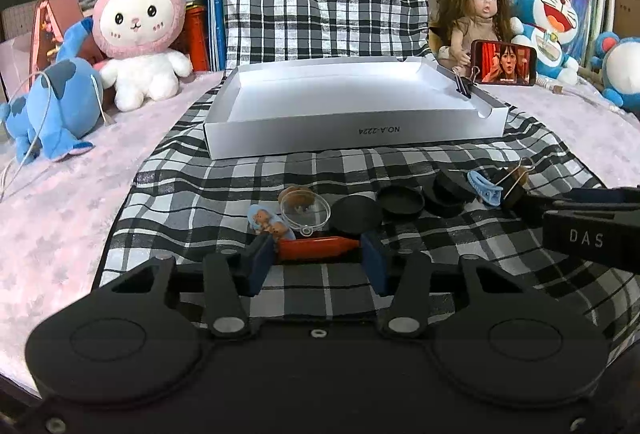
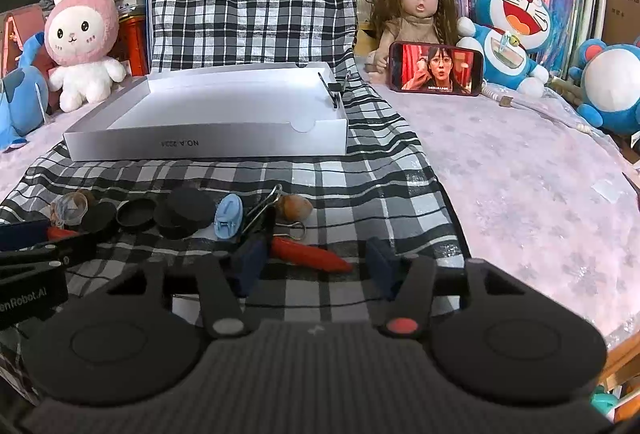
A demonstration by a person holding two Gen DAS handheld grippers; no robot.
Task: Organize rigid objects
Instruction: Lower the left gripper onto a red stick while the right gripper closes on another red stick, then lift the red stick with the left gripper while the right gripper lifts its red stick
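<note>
A black-and-white checked cloth (image 1: 168, 170) covers the middle of a pale pink plush surface (image 2: 520, 170). At the far end of the cloth sits a shallow white cardboard box lid (image 1: 352, 132), its floor bare, with a black binder clip (image 1: 464, 84) clamped on its right wall.

Nearer, a row of small things lies across the cloth: a clear plastic dome (image 1: 306, 210), three round black caps (image 1: 400, 200), a light blue plastic clip (image 1: 484, 188), a brown nut-like ball (image 2: 296, 208) and a loose metal binder clip (image 2: 264, 204).

The left gripper (image 1: 318, 258) has its navy-padded fingers spread wide on either side of a red-orange tapered plastic piece (image 1: 316, 247); the left pad looks to be at its end, though contact cannot be told for certain.

The right gripper (image 2: 316, 262) is likewise spread wide, a second red-orange tapered piece (image 2: 308, 254) lying slantwise between its fingers, unclamped, near the left pad.
</note>
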